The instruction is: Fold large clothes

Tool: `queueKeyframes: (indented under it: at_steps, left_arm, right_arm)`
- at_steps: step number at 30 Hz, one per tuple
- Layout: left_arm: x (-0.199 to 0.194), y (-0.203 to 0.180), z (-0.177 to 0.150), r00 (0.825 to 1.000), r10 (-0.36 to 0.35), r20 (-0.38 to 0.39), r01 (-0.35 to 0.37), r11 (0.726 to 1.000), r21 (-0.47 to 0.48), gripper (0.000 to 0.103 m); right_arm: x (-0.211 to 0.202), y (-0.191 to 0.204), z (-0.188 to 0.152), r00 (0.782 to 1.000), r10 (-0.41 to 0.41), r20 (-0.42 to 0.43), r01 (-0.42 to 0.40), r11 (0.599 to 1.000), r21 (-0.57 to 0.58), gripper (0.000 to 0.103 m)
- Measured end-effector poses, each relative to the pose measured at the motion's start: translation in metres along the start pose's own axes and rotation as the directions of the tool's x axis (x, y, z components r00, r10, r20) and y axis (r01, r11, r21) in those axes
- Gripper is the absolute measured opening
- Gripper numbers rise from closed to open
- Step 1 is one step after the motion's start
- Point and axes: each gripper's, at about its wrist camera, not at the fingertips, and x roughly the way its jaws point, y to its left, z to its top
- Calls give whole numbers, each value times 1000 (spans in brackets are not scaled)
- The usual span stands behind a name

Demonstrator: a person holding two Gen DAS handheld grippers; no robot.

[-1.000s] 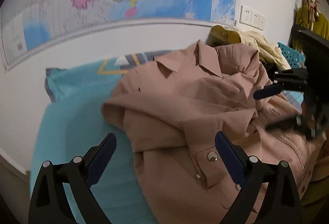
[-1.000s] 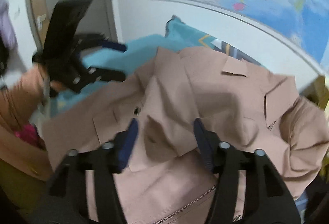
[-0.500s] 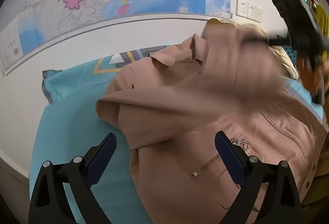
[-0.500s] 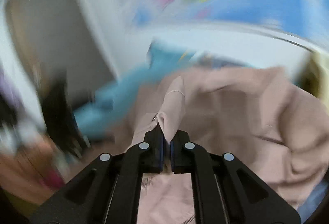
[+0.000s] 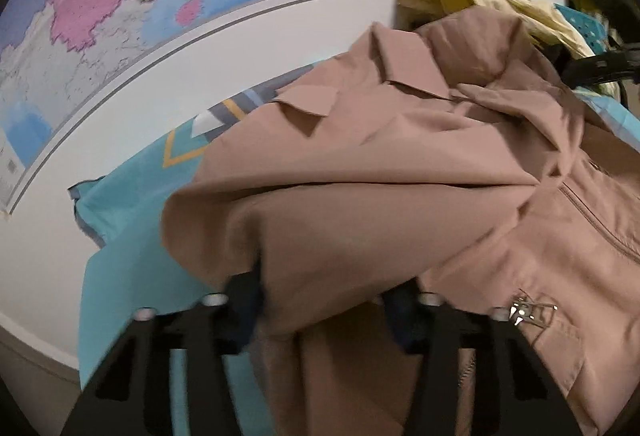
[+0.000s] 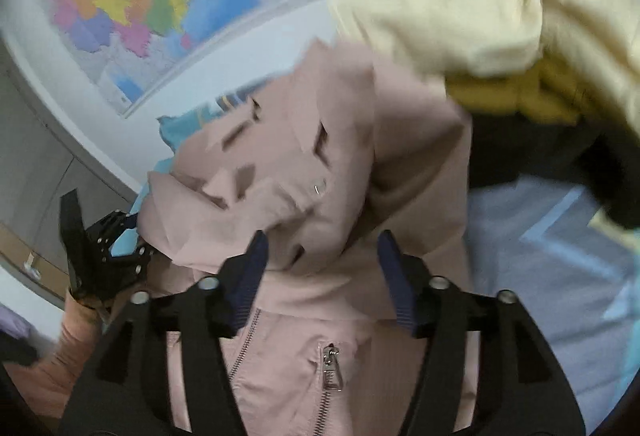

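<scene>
The left gripper (image 5: 328, 300), low in frame, is just closing on the dusty-pink zippered jacket (image 5: 380, 172); the right gripper (image 6: 320, 276) is just opening above it.

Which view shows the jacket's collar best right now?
The left wrist view: the jacket's collar lies sharp and unobstructed near the wall. The right wrist view shows it motion-blurred, flaps barely distinguishable.

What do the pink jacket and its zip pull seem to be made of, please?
The pink jacket looks like smooth, matte woven cloth, perhaps cotton or a blend: it holds soft folds and a crisp collar. The zip pull appears to be shiny silver metal, since it glints.
</scene>
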Motion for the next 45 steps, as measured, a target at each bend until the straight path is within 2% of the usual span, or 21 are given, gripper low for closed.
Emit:
queueKeyframes:
  at_steps: [3, 5, 8, 11, 12, 13, 14, 15, 16, 19, 20, 23, 25, 28, 29, 31, 33, 35, 38, 41, 45]
  left_arm:
    - [-8, 14, -1, 999, -30, 23, 31, 999, -40, 23]
    - [-10, 15, -1, 999, -25, 26, 26, 999, -45, 21]
    - [-12, 10, -3, 1000, -6, 14, 7, 1000, -26, 21]
    - [-12, 7, -4, 1000, 5, 4, -5, 1000, -7, 21]
    - [-12, 7, -4, 1000, 4, -1, -4, 1000, -7, 21]
    - [-12, 9, -5, 1000, 3, -3, -3, 1000, -8, 21]
    - [-12, 10, -5, 1000, 3, -5, -3, 1000, -9, 21]
    - [-12, 11, -5, 1000, 5, -8, -5, 1000, -11, 21]
    - [-13, 12, -6, 1000, 4, -7, -4, 1000, -10, 21]
    - [-14, 11, -7, 1000, 3, -4, -3, 1000, 5, 19]
    - [-15, 10, -8, 1000, 4, -2, -4, 1000, 11, 17]
    - [-19, 9, -15, 1000, -13, -11, 13, 1000, 26, 15]
    - [-24, 11, -22, 998, -58, -18, 59, 998, 24, 15]
    - [-31, 8, -33, 994, -104, -39, 106, 993, 53, 16]
    - [-34, 7, -36, 994, -105, -41, 107, 992, 63, 18]
    - [-40, 9, -38, 994, -104, -31, 105, 993, 56, 28]
    - [-50, 13, -37, 994, -110, 5, 110, 993, 39, 41]
    - [-61, 14, -31, 992, -117, 52, 115, 993, 34, 53]
    - [-69, 9, -19, 986, -129, 102, 124, 991, 55, 65]
    - [-54, 3, -7, 987, -133, 88, 128, 990, 61, 66]
    - [-9, 6, 10, 989, -145, 5, 145, 989, -27, 66]
  right_arm:
    - [11, 23, 11, 998, -68, 10, 68, 984, -165, 73]
    - [32, 33, 19, 987, -162, 14, 159, 944, -288, 75]
    - [70, 39, 25, 975, -215, -52, 180, 907, -380, 76]
    - [110, 43, 26, 953, -271, -138, 178, 865, -468, 84]
    - [119, 41, 25, 948, -266, -175, 158, 871, -466, 83]
    - [125, 37, 24, 945, -233, -229, 110, 887, -448, 63]
    - [126, 35, 23, 946, -211, -246, 90, 900, -428, 30]
    - [123, 35, 23, 951, -188, -246, 73, 908, -412, 29]
    - [117, 35, 24, 957, -159, -243, 50, 914, -402, 19]
    - [76, 25, 35, 984, -37, -172, -12, 961, -276, 18]
    - [52, 19, 41, 994, 15, -111, -39, 975, -217, 18]
    - [-3, -13, 55, 996, 77, 53, -77, 997, -7, 18]
    - [0, -27, 59, 999, 33, 37, -35, 998, 61, 19]
    - [35, -32, 45, 992, -61, -111, 68, 996, 60, 25]
    - [48, -31, 39, 986, -81, -148, 90, 994, 55, 32]
    - [60, -27, 33, 976, -146, -159, 148, 989, 3, 30]
    - [57, -23, 33, 974, -198, -107, 196, 980, -24, 37]
    - [40, -21, 31, 979, -197, -51, 196, 980, -16, 41]
    - [21, 0, 29, 978, -206, 22, 207, 972, -112, 45]
    - [29, 19, 25, 973, -232, 14, 228, 941, -248, 45]
    - [65, 4, 23, 950, -308, -58, 280, 917, -285, 44]
